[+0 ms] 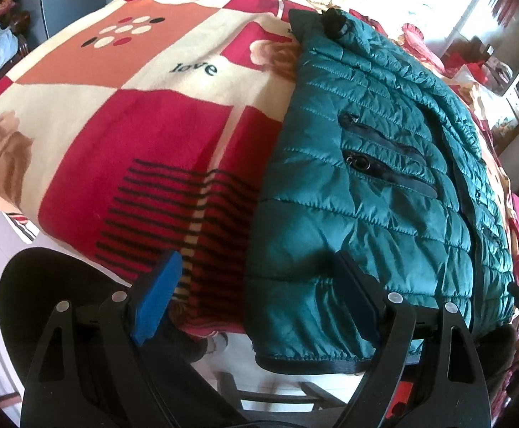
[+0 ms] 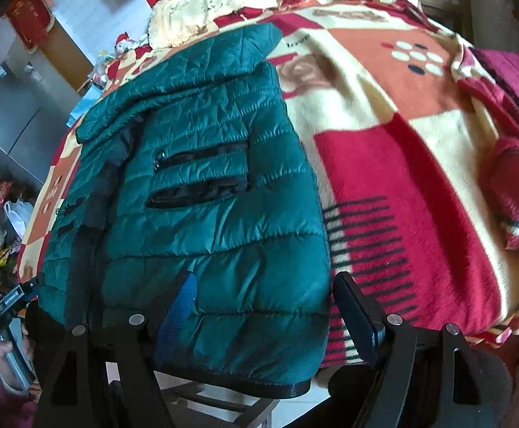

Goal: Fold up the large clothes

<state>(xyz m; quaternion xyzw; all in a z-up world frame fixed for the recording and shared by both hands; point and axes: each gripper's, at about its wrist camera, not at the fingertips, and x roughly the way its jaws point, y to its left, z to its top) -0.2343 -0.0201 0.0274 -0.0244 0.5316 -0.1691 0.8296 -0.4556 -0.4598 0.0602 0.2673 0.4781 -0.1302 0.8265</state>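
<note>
Teal quilted puffer jacket (image 1: pixel 373 178) lies on red-and-cream patterned blanket (image 1: pixel 145 135), hem hanging over near edge. Looks folded narrow lengthwise; crosswise fold likely remains. Left tool (image 1: pixel 256 299) and right tool (image 2: pixel 270 317) both spread wide near hem, gripping nothing.

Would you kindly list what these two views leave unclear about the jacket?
- Left wrist: the jacket's far sleeve side curves out of sight.
- Right wrist: its underside lies hidden against the blanket.
- Both: the hem overhangs the edge; whatever supports the blanket is unseen.
</note>
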